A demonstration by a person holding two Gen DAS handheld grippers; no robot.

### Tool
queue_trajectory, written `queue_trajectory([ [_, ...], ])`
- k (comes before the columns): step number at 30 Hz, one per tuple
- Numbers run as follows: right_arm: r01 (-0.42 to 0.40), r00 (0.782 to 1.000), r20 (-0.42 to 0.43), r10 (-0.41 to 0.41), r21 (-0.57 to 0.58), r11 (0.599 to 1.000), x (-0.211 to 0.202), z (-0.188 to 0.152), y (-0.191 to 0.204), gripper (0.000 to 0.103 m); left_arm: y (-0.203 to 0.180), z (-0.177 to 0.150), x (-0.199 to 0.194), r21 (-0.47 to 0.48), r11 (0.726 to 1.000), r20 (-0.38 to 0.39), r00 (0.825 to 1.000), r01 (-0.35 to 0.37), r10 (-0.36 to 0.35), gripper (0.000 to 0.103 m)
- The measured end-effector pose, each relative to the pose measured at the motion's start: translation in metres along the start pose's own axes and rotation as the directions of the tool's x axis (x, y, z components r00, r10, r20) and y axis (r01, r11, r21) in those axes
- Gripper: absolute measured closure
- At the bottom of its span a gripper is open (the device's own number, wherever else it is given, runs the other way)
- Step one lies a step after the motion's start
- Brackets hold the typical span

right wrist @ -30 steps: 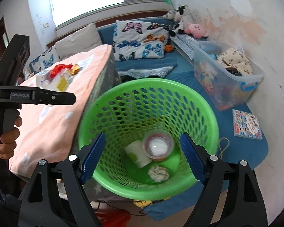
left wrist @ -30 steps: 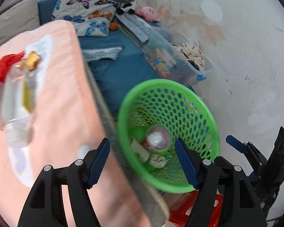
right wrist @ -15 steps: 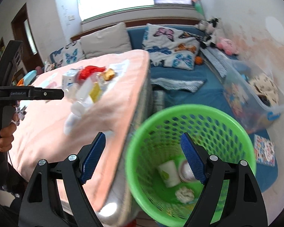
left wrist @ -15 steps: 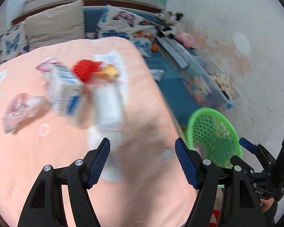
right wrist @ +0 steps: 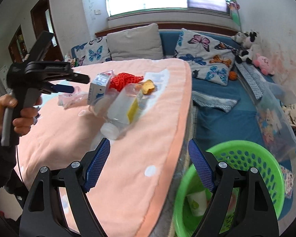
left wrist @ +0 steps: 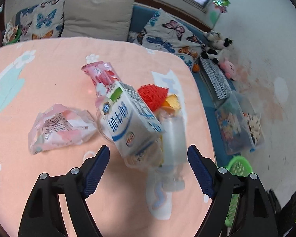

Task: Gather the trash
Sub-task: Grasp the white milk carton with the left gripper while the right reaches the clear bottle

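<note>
Trash lies on the pink-covered table (left wrist: 49, 75): a white-and-blue milk carton (left wrist: 131, 121), a clear plastic bottle (left wrist: 174, 138) lying on its side, a red net (left wrist: 153, 97), a pink wrapper (left wrist: 101, 76) and a crumpled plastic bag (left wrist: 61, 127). My left gripper (left wrist: 148, 169) hovers just before the carton and bottle, jaws opening, nothing between them. In the right wrist view the bottle (right wrist: 122, 111) and carton (right wrist: 98, 87) lie ahead of my right gripper (right wrist: 149, 165), which is open and empty over the table's edge. The left gripper (right wrist: 67, 83) shows there in a hand.
A green basket (right wrist: 246, 158) holding a paper cup (right wrist: 196, 202) stands on the floor right of the table; its rim (left wrist: 238, 165) also shows beside my left gripper. A clear storage box (right wrist: 276, 118), blue mat, butterfly cushions (left wrist: 163, 33) and plush toys (left wrist: 217, 43) lie beyond.
Both grippers swung left from above the green basket to over the pink table. The carton and bottle now sit close before the left gripper, whose jaws stand wider.
</note>
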State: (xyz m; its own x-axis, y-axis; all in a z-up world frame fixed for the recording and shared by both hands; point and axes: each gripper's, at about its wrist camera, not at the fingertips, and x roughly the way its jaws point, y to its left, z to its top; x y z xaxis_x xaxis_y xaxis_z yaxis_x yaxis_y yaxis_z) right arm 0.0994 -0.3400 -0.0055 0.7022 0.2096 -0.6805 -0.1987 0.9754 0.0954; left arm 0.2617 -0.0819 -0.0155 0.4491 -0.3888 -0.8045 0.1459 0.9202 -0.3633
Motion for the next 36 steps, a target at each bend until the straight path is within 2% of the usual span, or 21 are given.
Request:
queue_trajectory([
  [12, -0.031, 0.999, -0.019, 0.031, -0.001, 1.0, 0.034, 0.016, 0.003, 0.022, 0.028, 0.026, 0.04, -0.157, 0.986, -0.05, 0.997, 0.058, -0.066, 0.022],
  [23, -0.053, 0.998, -0.043, 0.053, -0.01, 0.999, 0.056, 0.025, 0.01, 0.022, 0.043, 0.031, 0.067, -0.239, 0.965, -0.079, 0.989, 0.105, -0.128, 0.022],
  [36, -0.087, 0.993, -0.078, 0.085, -0.021, 0.996, 0.083, 0.031, 0.025, 0.022, 0.05, 0.029, 0.068, -0.232, 0.96, -0.052, 0.984, 0.154, -0.17, 0.033],
])
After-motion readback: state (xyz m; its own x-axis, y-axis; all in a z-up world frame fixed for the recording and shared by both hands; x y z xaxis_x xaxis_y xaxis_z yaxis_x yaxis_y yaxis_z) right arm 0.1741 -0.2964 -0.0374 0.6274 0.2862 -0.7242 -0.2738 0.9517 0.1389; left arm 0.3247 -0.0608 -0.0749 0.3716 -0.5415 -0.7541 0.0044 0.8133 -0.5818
